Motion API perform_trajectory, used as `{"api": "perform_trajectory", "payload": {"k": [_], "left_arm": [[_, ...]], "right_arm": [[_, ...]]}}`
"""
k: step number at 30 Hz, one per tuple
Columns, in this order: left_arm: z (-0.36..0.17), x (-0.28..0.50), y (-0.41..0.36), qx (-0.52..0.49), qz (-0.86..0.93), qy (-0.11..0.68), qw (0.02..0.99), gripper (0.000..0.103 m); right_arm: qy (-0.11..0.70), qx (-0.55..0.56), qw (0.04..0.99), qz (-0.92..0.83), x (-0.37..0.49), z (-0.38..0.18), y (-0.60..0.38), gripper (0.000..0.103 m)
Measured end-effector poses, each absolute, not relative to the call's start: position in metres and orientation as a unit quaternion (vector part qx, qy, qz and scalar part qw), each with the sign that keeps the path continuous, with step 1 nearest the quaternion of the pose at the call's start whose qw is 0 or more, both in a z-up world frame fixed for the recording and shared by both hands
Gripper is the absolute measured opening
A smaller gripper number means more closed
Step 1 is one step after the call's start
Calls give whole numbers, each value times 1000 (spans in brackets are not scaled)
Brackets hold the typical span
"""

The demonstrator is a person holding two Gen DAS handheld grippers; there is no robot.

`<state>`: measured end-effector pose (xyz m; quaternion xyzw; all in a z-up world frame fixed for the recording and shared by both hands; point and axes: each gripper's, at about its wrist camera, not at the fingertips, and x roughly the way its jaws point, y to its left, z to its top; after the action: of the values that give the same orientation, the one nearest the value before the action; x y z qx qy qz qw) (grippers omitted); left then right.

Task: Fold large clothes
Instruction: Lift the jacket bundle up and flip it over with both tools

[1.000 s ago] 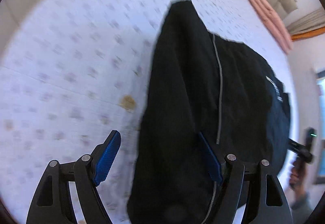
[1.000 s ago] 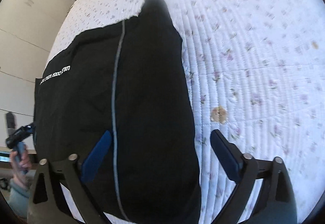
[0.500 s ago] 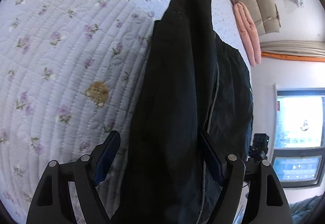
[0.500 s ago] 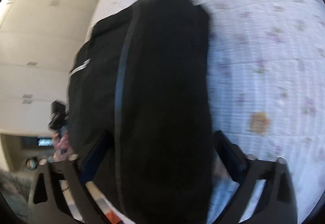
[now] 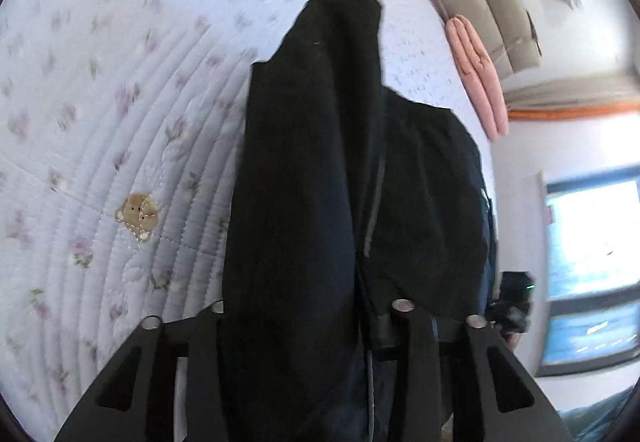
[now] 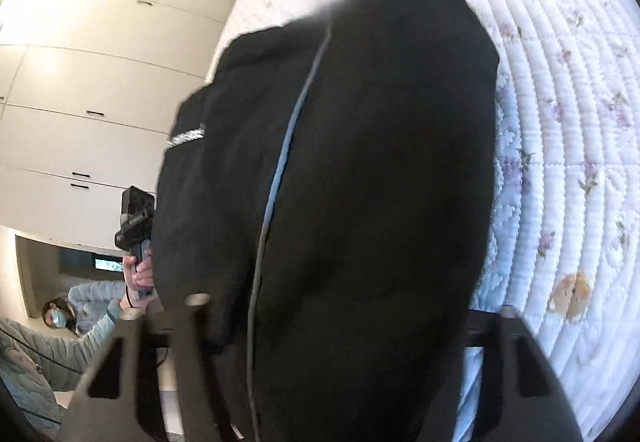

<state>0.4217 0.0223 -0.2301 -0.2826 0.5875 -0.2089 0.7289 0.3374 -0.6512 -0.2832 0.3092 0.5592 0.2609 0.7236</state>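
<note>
Nearest the left wrist lens, the left gripper (image 5: 304,306) has its jaws drawn in close on a thick fold of the black garment (image 5: 312,161), which covers both pads. In the right wrist view the right gripper (image 6: 344,306) is buried under the same black garment (image 6: 360,161); its fingers stand wider apart, with the cloth filling the gap, and whether they pinch it I cannot tell. The garment hangs lifted above the floral quilt (image 5: 100,121), a grey stripe running down it. Only the left view shows the pink pillow (image 5: 480,81) at the bed's far edge and a bright window (image 5: 592,242). Only the right view shows white cupboards (image 6: 100,81), a masked person (image 6: 60,316), and the hand (image 6: 140,274) gripping the other handle.
</note>
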Motion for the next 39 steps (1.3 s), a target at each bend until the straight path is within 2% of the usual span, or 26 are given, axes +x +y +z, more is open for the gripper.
{"api": "perform_trajectory", "payload": {"k": [3,6,15,20,29,34,39], "left_arm": [[-194,409,14,-282,-228,556,748,28],[-164,399,4,-273,-250,537,758,26],[-86,353,-3,-249,-315,494,771,25],[-71,314,24,-244,-339,492,764,25],[-97,244,55,-256,-343,525,735,25],[-135,211,74,-275,-319,555,717,25],[-196,194,93,-300,-280,576,707,25]], "right_arm": [[542,298,744,252,327,-265,-649,45],[515,288,765,256,311,-235,-645,41],[479,253,803,248,236,-142,-624,41],[477,255,809,230,212,-117,-628,41],[516,244,798,194,191,-116,-619,41],[542,242,783,188,192,-124,-610,41],[571,235,768,169,192,-178,-618,42]]}}
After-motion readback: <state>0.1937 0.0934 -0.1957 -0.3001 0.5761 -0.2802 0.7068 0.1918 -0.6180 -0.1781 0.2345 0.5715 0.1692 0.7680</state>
